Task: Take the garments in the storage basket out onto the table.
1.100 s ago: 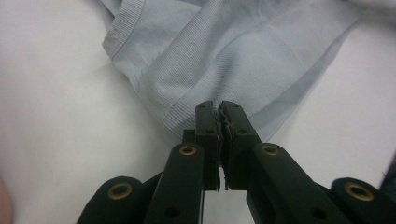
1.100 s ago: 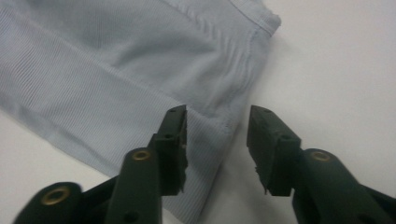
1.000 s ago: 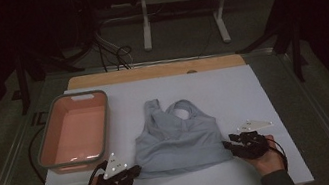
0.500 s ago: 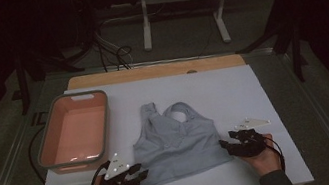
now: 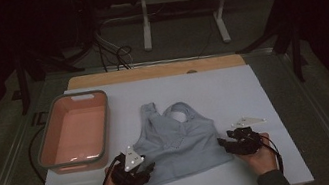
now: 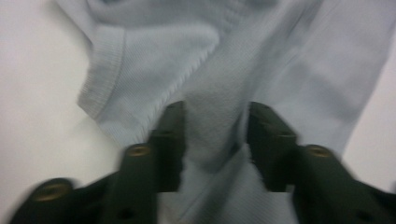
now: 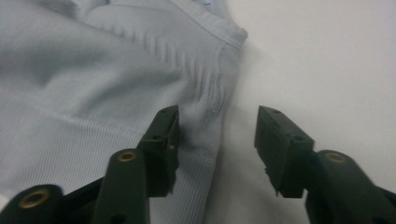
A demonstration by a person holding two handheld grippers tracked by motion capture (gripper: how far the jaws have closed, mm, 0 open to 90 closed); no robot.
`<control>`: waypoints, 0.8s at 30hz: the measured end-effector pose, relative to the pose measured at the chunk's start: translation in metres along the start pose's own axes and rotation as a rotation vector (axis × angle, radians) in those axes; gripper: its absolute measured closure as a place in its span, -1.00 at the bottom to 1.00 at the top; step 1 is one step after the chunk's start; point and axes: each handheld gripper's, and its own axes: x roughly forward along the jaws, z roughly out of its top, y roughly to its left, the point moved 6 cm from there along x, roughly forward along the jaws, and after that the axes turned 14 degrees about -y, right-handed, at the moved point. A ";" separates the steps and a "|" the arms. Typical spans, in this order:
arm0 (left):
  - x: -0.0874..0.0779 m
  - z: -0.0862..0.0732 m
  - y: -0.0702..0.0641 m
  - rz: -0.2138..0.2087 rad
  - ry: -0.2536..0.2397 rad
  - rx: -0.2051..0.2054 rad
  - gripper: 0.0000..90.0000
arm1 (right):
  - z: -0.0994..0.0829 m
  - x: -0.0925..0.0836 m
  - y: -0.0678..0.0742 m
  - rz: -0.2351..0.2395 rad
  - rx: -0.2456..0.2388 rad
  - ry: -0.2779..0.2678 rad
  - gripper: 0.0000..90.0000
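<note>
Both tongs are seen at the near edge of the bench (image 5: 272, 79) in the high view: the left tongs (image 5: 149, 168) at the lower left corner of a pale blue top (image 5: 180, 140), the right tongs (image 5: 223, 143) at its lower right corner. The top is spread flat on the white sheet, straps pointing away, with a pink tub (image 5: 75, 132) just beside it on the left.

From the left gripper view, the left tongs (image 6: 215, 135) are found part open, having just been opened, with a raised fold of the top (image 6: 219, 84) standing between the jaws; whether the pads press on it cannot be told.

From the right gripper view, the right tongs (image 7: 217, 140) are found part open, having just been closed a little; one jaw lies over the hem of the top (image 7: 93, 84), the other over bare white sheet, and nothing is gripped.
</note>
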 end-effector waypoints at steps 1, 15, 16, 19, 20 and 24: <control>0.002 -0.001 -0.001 -0.005 0.014 0.003 0.52 | 0.000 0.001 -0.001 -0.003 0.006 0.005 0.17; -0.013 0.000 -0.002 -0.059 0.002 -0.062 1.00 | -0.010 0.013 0.008 0.037 0.040 0.096 0.64; -0.013 0.000 -0.002 -0.060 0.000 -0.060 1.00 | -0.010 0.014 0.010 0.043 0.033 0.096 0.72; -0.013 0.000 -0.002 -0.057 -0.001 -0.065 1.00 | -0.008 0.013 0.015 0.036 -0.006 0.106 0.83; -0.013 0.000 -0.002 -0.058 -0.001 -0.065 1.00 | -0.008 0.012 0.016 0.034 -0.013 0.106 0.84; -0.014 0.001 -0.003 -0.069 -0.006 -0.076 1.00 | -0.007 0.004 0.016 0.044 -0.011 0.101 0.85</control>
